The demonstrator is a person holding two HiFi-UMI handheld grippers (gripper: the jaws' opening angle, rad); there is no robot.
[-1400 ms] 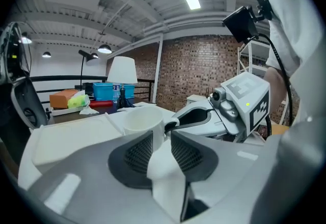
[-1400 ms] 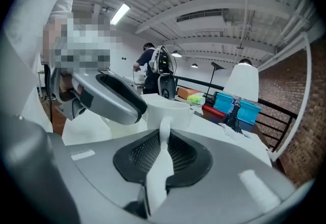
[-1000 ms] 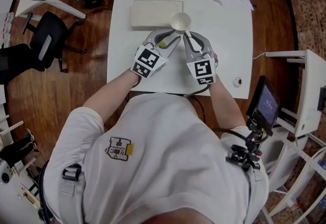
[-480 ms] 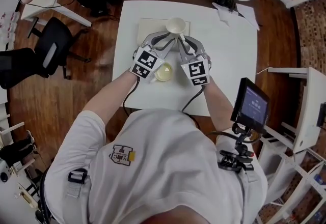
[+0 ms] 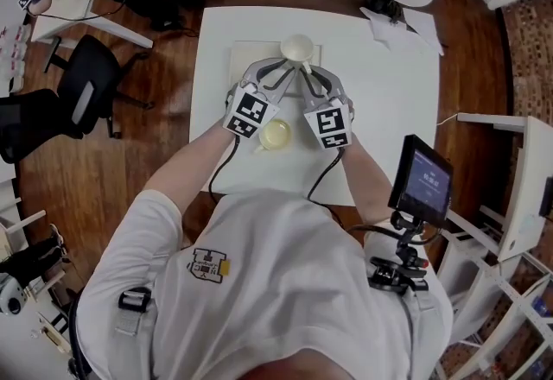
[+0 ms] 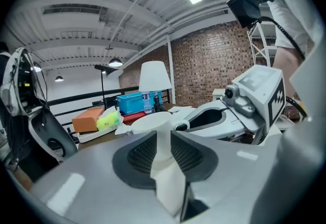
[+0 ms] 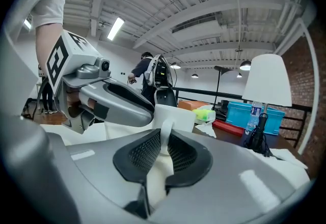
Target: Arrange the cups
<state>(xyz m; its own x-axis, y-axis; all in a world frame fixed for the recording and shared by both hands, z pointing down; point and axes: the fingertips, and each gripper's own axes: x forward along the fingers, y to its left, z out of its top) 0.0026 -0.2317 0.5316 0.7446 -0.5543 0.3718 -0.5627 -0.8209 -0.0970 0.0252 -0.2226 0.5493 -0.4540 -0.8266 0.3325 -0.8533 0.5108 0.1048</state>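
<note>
Your left gripper (image 6: pixel 163 152) is clamped on the cup (image 5: pixel 297 47), held over the pad (image 5: pixel 249 54) near the table's (image 5: pixel 389 93) far edge. A second cup (image 5: pixel 275 135) sits between your hands. Your right gripper (image 7: pixel 162 152) pinches the first cup's handle.

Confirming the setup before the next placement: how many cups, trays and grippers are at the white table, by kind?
Cups: 2 (white cup, gripped by the left gripper and the right gripper; pale yellow cup, on the white table)
Trays: 1 (white tray)
Grippers: 2
Total: 5
</note>
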